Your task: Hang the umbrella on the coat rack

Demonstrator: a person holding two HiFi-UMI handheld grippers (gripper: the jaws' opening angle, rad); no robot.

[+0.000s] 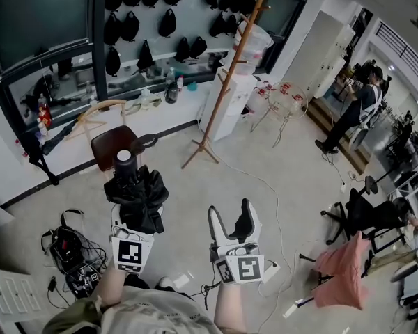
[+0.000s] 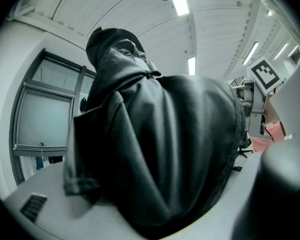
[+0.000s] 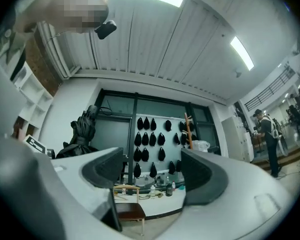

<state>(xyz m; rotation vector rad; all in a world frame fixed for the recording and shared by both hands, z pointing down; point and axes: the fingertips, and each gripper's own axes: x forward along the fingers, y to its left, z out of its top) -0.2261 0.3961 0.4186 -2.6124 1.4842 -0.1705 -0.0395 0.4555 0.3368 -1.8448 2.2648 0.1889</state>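
Our left gripper [image 1: 134, 229] is clamped on the umbrella [image 1: 136, 190]. In its own view black folded cloth fills the whole space between the jaws, and they stand fairly wide around the bundle. Our right gripper [image 1: 234, 219] hangs just beside it with its jaws well apart and only the room showing between them. The umbrella stands roughly upright in the left grip, with a dark round end on top and the canopy bunched loosely below it. We judge it light. It is soft and a little slippery on the outside, with stiff ribs and a shaft inside, so a hold on cloth alone could slide or twist. The firmer place to take it is the hard core, or that round end, which the free right gripper could reach. We cannot make out a strap or loop from here. The wooden coat rack [image 1: 231, 72] leans up from the floor [image 1: 279, 186] well ahead of us, past a brown chair [image 1: 111, 146]. Its pegs are near the top, so we expect to carry the umbrella across and lift it high.
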